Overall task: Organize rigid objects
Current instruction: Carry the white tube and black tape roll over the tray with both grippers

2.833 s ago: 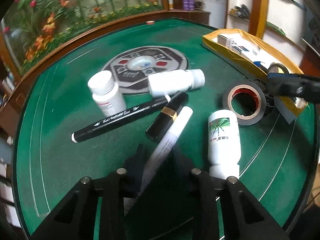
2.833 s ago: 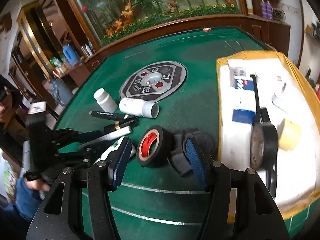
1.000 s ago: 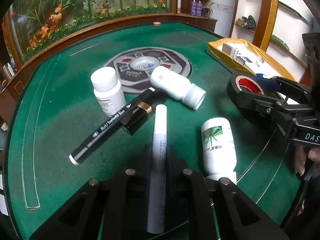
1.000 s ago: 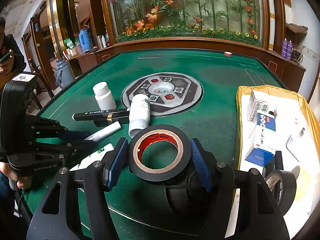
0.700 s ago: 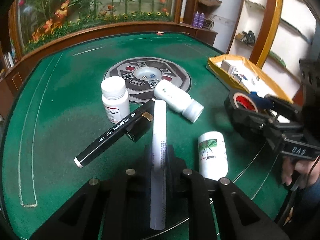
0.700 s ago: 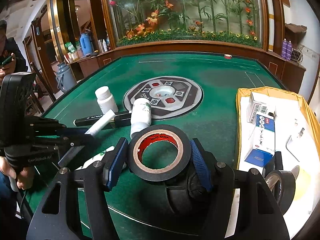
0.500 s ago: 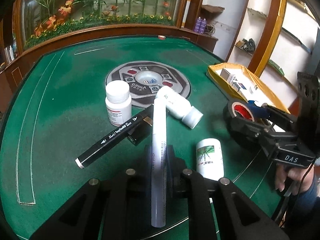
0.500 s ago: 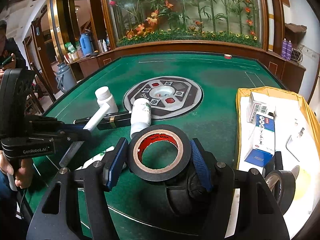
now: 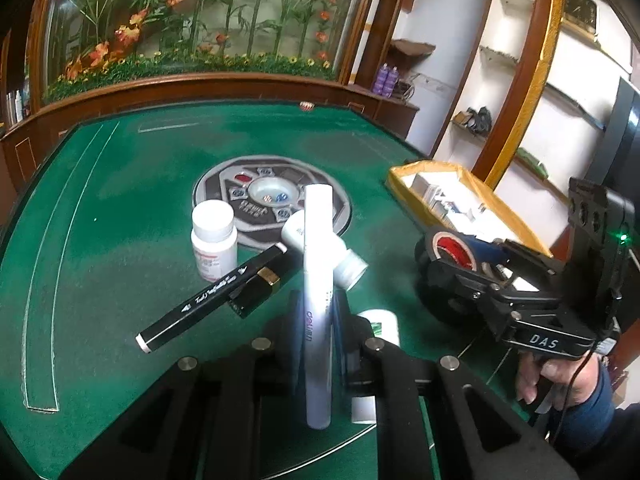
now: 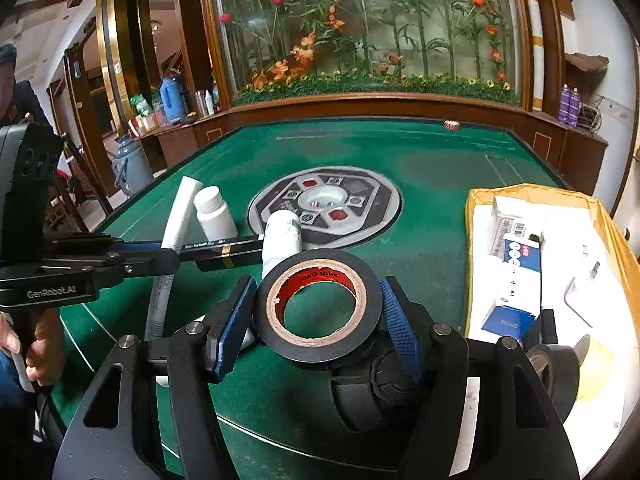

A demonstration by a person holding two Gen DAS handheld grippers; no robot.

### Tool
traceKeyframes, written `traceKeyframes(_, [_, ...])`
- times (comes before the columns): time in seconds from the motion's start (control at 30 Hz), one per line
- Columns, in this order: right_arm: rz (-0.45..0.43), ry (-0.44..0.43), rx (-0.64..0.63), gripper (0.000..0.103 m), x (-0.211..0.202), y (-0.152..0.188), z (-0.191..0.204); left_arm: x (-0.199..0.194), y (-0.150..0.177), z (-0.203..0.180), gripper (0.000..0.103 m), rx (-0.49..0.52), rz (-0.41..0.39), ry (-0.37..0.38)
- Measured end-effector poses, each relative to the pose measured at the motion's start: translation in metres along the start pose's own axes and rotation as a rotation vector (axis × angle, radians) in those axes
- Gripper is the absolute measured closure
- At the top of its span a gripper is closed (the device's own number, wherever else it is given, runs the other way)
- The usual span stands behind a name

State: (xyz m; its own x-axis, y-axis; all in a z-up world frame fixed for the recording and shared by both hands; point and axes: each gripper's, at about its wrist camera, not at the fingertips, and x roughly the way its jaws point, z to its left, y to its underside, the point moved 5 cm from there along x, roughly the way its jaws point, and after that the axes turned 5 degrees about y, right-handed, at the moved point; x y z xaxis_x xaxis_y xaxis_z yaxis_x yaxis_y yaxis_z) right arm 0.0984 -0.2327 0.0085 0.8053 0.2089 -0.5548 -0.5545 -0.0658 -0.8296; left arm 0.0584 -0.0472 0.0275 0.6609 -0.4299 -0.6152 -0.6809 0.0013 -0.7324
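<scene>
My left gripper (image 9: pixel 316 312) is shut on a long white marker (image 9: pixel 317 280) and holds it above the green table, tip pointing away; the right wrist view shows this marker (image 10: pixel 176 232) raised at the left. My right gripper (image 10: pixel 318 308) is shut on a black tape roll (image 10: pixel 320 312) with a red core, held off the felt. On the table lie a black marker (image 9: pixel 212 296), a black and gold tube (image 9: pixel 256 288), an upright white bottle (image 9: pixel 212 240), a lying white bottle (image 9: pixel 340 256) and a green-labelled bottle (image 9: pixel 380 324), partly hidden by my left fingers.
A yellow-rimmed tray (image 10: pixel 476 216) with small boxes, an allen key and another black tape roll (image 10: pixel 556 368) sits at the right. A round grey panel (image 9: pixel 272 200) marks the table's middle. A person's hand (image 9: pixel 560 376) grips the right tool.
The left gripper has lifted the white marker off the felt and tilted it up; the view has risen. The right gripper with the tape roll has kept still.
</scene>
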Motion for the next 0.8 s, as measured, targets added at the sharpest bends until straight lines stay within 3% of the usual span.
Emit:
traceKeyframes(0.2, [-0.013, 0.001, 0.052, 0.039, -0.018, 0.002, -0.003, -0.01, -0.006, -0.005, 0.09, -0.031, -0.019, 0.052])
traceKeyframes(0.57, [-0.062, 0.049, 0.105, 0.039, -0.067, 0.011, -0.029, -0.011, -0.019, -0.051, 0.09, 0.045, -0.024, 0.102])
traceKeyframes(0.8, [-0.098, 0.101, 0.155, 0.039, -0.093, 0.016, -0.06, 0.0, -0.031, -0.093, 0.09, 0.091, -0.004, 0.173])
